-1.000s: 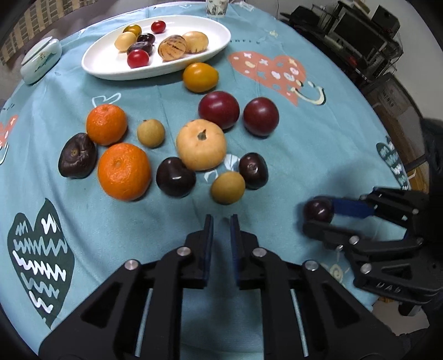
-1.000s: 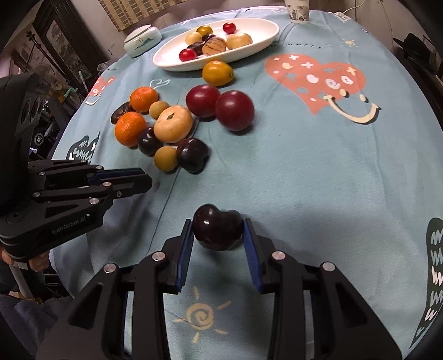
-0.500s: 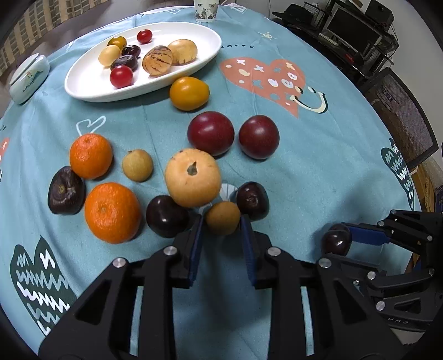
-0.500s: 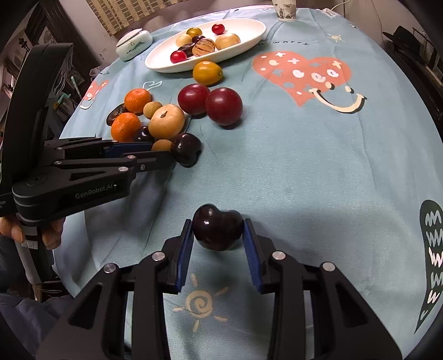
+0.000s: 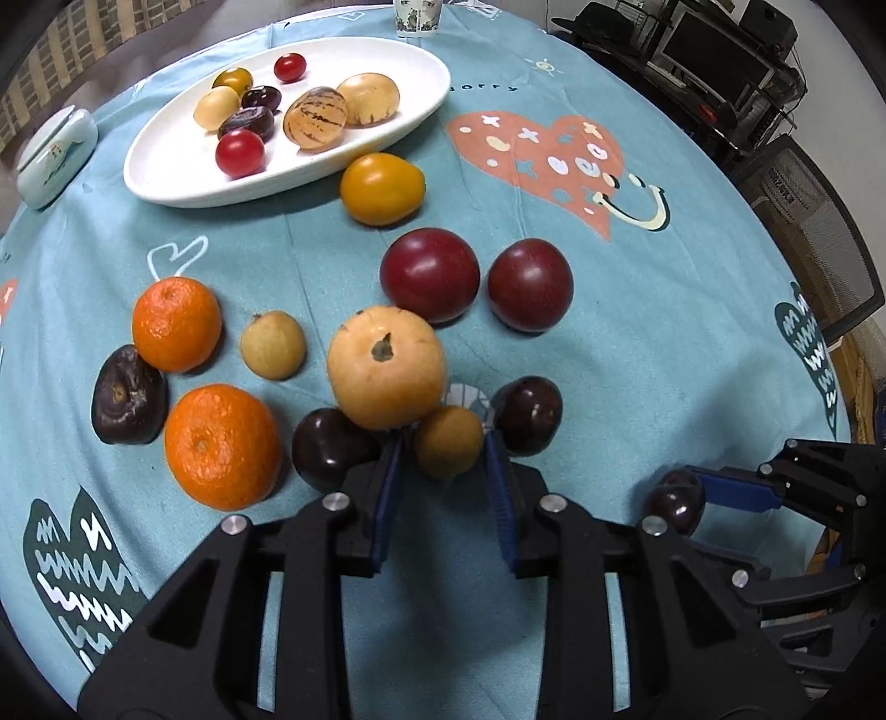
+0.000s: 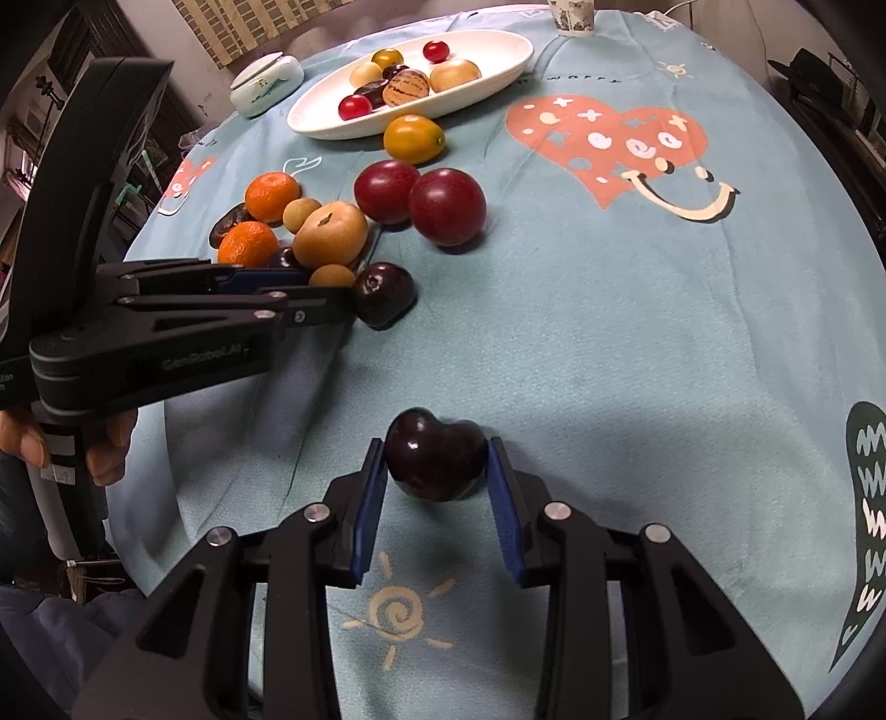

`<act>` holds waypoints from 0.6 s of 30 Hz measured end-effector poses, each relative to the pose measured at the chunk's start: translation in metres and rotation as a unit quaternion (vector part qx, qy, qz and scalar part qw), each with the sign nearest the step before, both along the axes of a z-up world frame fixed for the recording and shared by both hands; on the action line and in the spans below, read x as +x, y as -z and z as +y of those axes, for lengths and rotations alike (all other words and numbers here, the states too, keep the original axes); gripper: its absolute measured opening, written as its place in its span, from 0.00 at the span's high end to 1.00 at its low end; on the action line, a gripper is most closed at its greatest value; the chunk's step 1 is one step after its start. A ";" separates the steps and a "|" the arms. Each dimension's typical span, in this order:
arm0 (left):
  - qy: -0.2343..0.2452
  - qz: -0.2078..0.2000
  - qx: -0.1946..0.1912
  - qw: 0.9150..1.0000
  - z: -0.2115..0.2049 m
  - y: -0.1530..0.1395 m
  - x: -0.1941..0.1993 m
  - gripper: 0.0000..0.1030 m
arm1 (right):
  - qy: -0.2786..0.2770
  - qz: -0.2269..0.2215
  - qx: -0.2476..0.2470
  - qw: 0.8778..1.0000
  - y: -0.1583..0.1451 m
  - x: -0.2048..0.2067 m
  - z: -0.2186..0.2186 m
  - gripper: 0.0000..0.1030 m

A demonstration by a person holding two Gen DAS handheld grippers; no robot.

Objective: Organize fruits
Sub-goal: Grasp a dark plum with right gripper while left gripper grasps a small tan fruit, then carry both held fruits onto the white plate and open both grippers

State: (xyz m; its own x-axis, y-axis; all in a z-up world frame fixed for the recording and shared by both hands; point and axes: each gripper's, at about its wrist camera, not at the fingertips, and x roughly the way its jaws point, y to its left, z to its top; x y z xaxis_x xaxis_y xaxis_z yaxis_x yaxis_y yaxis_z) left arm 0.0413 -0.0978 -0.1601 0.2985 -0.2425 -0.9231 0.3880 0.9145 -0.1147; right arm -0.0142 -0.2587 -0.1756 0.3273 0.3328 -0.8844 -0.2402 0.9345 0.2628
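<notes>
A white oval plate [image 5: 166,183] at the far side holds several small fruits. Loose fruit lies on the blue cloth before it. My left gripper [image 5: 446,437] is open with its jaws on either side of a small brown round fruit [image 5: 448,442], beside a large tan fruit [image 5: 386,366] and two dark plums [image 5: 326,450] [image 5: 529,412]. It does not grip the fruit. My right gripper [image 6: 434,454] is shut on a dark cherry-like plum [image 6: 434,461], held low over the cloth; it also shows in the left wrist view [image 5: 675,501].
Two oranges [image 5: 221,446] [image 5: 176,324], a dark wrinkled fruit [image 5: 128,396], a small tan fruit [image 5: 272,344], two red plums [image 5: 429,274] [image 5: 530,284] and a yellow-orange fruit [image 5: 382,188] lie around. A lidded ceramic dish [image 5: 52,158] and a cup [image 5: 415,16] stand at the far edge.
My left gripper has moved forward and opened around the small brown fruit. My right gripper has kept its hold on the dark plum and barely moved.
</notes>
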 end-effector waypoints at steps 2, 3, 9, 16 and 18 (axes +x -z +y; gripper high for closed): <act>-0.001 0.000 -0.001 1.000 0.000 0.000 0.001 0.74 | -0.001 0.001 -0.001 1.000 0.000 0.000 0.000 0.65; -0.003 0.001 -0.003 1.000 0.001 0.000 0.001 0.74 | 0.000 0.001 -0.001 1.000 0.000 -0.001 0.000 0.65; -0.006 -0.005 -0.009 1.000 0.007 -0.004 -0.007 0.74 | -0.002 -0.001 0.000 1.000 0.001 -0.001 0.003 0.65; 0.010 -0.051 0.012 0.999 0.016 -0.038 -0.034 0.75 | -0.015 -0.007 0.007 1.000 -0.005 -0.003 0.015 0.65; 0.009 -0.063 0.009 0.998 0.022 -0.052 -0.036 0.75 | -0.020 -0.008 0.012 1.000 -0.008 -0.003 0.020 0.65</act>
